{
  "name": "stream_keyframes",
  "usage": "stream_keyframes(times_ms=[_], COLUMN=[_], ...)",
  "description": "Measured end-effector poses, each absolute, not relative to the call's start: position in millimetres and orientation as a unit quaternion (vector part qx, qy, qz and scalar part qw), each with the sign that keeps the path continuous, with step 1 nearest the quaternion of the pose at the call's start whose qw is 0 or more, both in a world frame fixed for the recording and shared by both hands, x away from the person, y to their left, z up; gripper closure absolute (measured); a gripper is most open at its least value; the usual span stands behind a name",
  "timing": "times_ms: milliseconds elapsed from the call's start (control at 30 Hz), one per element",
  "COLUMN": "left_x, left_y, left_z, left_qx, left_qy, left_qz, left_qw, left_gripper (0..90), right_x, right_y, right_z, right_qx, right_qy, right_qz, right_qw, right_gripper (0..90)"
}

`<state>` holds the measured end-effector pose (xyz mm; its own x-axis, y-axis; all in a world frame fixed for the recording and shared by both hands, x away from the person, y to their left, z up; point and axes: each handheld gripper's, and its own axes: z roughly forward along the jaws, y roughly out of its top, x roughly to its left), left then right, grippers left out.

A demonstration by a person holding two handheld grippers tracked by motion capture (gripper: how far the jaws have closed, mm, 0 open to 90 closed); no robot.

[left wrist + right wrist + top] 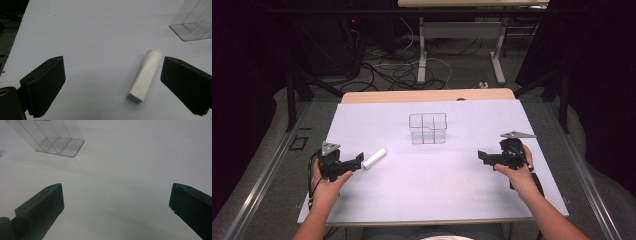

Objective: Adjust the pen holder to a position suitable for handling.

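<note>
Lying on the white table, the white tube sits between the wide-spread jaws of the left gripper, nearer one jaw, well left of the clear box. Closing off-centre could roll it away. The right gripper, right of the box, gapes wide and holds nothing. Beyond the box, cables litter a dark floor.

We see the white table lit evenly from above, while the room beyond its far edge sinks into near black. Near the clear divided box, shadows stay faint (barely a smudge). The 2 gripper views look dimmer, greyish and soft, with dark, slightly blurred jaws.
</note>
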<state>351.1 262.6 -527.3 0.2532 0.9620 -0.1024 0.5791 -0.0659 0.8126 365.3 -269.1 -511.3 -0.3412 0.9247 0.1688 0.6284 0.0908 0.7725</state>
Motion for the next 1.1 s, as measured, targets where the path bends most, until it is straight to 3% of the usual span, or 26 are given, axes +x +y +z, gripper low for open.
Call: stream_keyframes(times_ms=[467, 833, 1100], left_x=[357, 368, 377], left_y=[269, 266, 256], left_z=[-514, -496, -489], left_qx=[0.687, 0.714, 0.754], left_qy=[0.568, 0.544, 0.512], left_qz=[0.217, 0.210, 0.207], left_qw=[0.398, 0.387, 0.354], left_gripper=[6.8, 8.3, 15.6], right_x=[362, 364, 364], right_y=[-296, -292, -290], right_z=[-522, -524, -523], right_qx=[0.579, 0.577, 0.571], right_qy=[0.686, 0.689, 0.695], right_qz=[0.398, 0.399, 0.396], right_qw=[0.190, 0.180, 0.185], right_gripper=[0.0, 0.0, 0.7])
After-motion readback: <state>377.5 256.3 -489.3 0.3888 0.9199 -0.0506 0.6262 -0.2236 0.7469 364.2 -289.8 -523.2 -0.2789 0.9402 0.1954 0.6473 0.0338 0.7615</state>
